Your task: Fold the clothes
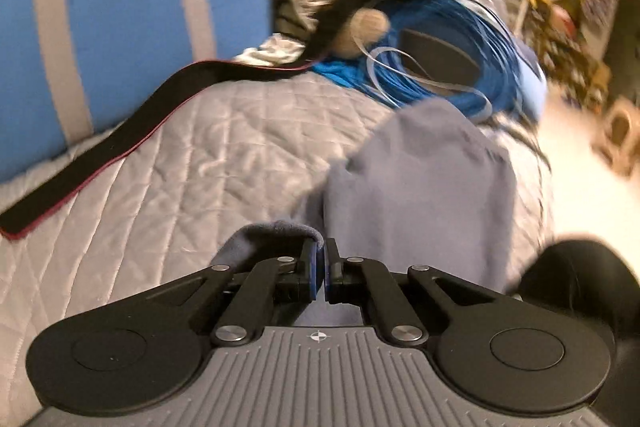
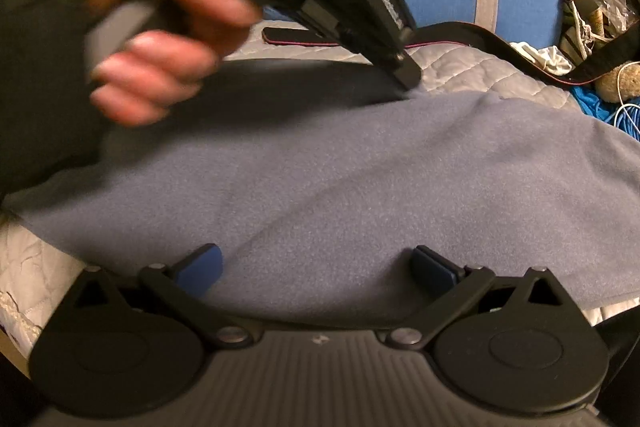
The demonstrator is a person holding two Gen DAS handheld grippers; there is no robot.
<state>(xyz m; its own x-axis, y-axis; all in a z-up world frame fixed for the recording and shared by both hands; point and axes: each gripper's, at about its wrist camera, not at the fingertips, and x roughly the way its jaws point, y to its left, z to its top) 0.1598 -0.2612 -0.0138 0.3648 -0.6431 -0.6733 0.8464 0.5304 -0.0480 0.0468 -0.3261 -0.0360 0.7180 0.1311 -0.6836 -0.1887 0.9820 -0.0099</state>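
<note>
A grey-blue fleece garment [image 2: 360,167] lies spread over the quilted grey bedspread [image 2: 460,67]. My left gripper [image 1: 324,259] is shut, and a fold of the garment [image 1: 420,187] is pinched between its blue pads and curls over the left finger. In the right wrist view, a person's hand [image 2: 160,27] holds that left gripper [image 2: 406,77], whose tip meets the garment's far edge. My right gripper [image 2: 316,267] is open above the garment's near part, with nothing pressed between its pads.
A blue pillow with grey stripes [image 1: 128,7] stands at the back of the bed. A black strap with a red edge [image 1: 100,147] lies in front of it. A blue cable coil [image 1: 440,39], a plush toy [image 1: 368,27] and clutter fill the right.
</note>
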